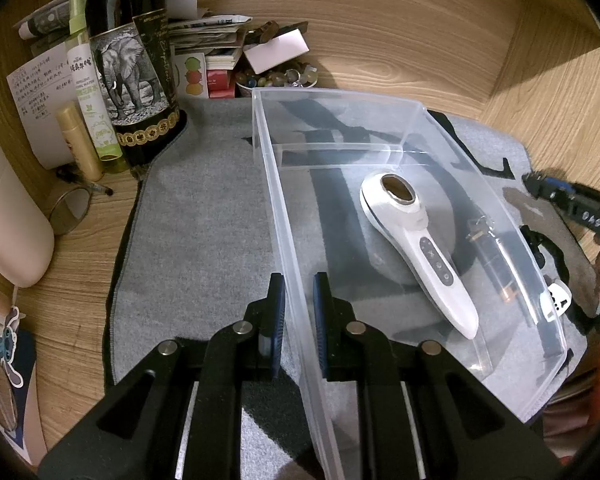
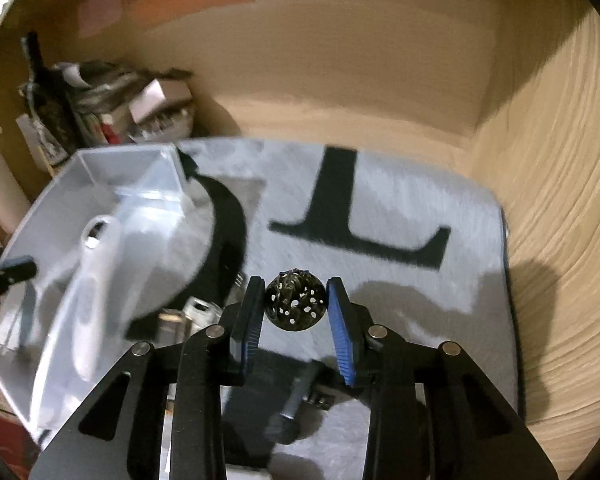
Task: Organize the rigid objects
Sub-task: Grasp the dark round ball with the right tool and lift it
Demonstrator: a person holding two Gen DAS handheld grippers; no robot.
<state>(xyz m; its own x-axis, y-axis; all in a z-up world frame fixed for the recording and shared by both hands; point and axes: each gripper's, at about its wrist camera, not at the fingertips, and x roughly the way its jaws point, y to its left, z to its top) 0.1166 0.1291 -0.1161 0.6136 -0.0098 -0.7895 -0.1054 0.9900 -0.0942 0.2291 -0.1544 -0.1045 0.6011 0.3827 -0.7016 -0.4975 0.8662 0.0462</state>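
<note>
A clear plastic bin [image 1: 284,216] stands on a grey mat [image 1: 204,216]. Inside lie a white handheld device [image 1: 420,240] and a dark slim tube-like object [image 1: 496,264]. My left gripper [image 1: 299,280] is shut on the bin's left wall, one finger inside and one outside. My right gripper [image 2: 296,300] is shut on a dark openwork metal ball [image 2: 296,300] and holds it above the mat [image 2: 420,208], right of the bin [image 2: 60,200]. The right gripper also shows at the right edge of the left wrist view [image 1: 572,204], beyond the bin's right wall.
A wine bottle [image 1: 136,60], a spray bottle [image 1: 88,80], a gold tube [image 1: 78,140], papers and a bowl of beads [image 1: 276,78] crowd the back left. A dark bolt-like object [image 2: 292,404] and small metal items [image 2: 188,316] lie on the mat below the right gripper. Wooden walls enclose the desk.
</note>
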